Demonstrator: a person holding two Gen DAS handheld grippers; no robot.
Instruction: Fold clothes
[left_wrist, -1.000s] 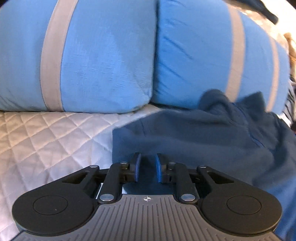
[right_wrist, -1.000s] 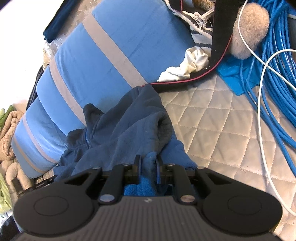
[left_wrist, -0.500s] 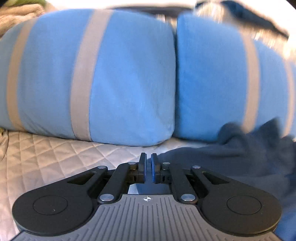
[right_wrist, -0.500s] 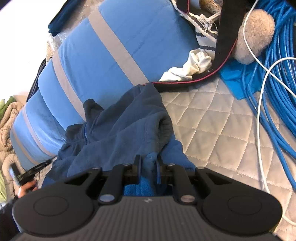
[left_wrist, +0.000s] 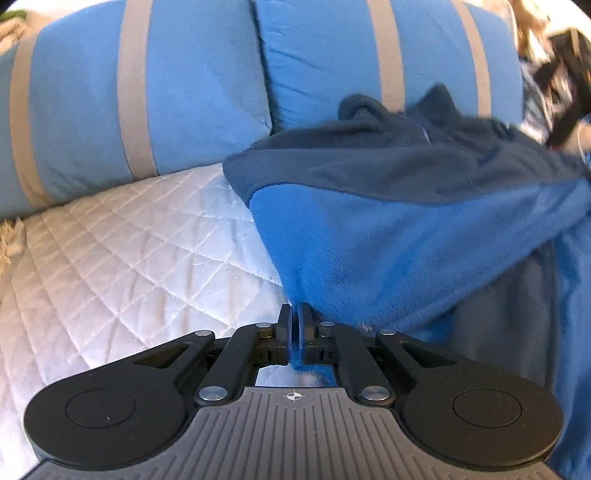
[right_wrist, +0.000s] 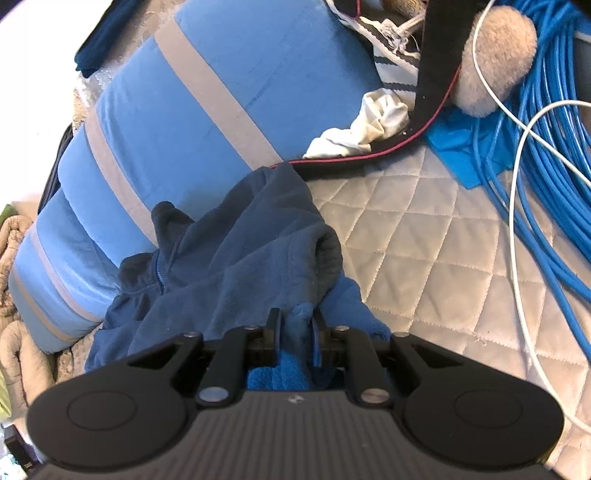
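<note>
Fleece jacket (right_wrist: 236, 258): navy outside, bright blue lining, with a short zip at the collar. It lies rumpled on the quilted bedspread (left_wrist: 122, 258), its collar end pushed up against the pillows. In the left wrist view the hem is turned back, so a broad band of blue lining (left_wrist: 388, 251) faces up below the navy outer side. A dark cuff opening (right_wrist: 327, 254) shows in the right wrist view.

Left claw (left_wrist: 294, 325): jaws drawn almost together, a thin edge of the blue lining pinched between the pads at the jacket's lower left corner. Bedspread shows just to its left.

Right claw (right_wrist: 297, 326): jaws a little apart, closed on a bunched fold of the blue lining that fills the gap between them. It sits at the near edge of the jacket, just below the cuff.

Pillows: two, light blue with grey stripes, side by side behind the jacket; left pillow (left_wrist: 129, 103), right pillow (left_wrist: 332, 55).

Other items, right wrist view, on the bed beyond the jacket: a coil of blue cable (right_wrist: 546, 147), a white cable (right_wrist: 517, 206) lying over it, a crumpled white cloth (right_wrist: 365, 125), a black strap with red edging (right_wrist: 437, 59), a fuzzy grey object (right_wrist: 495, 55), and a striped textile (right_wrist: 391, 55).
</note>
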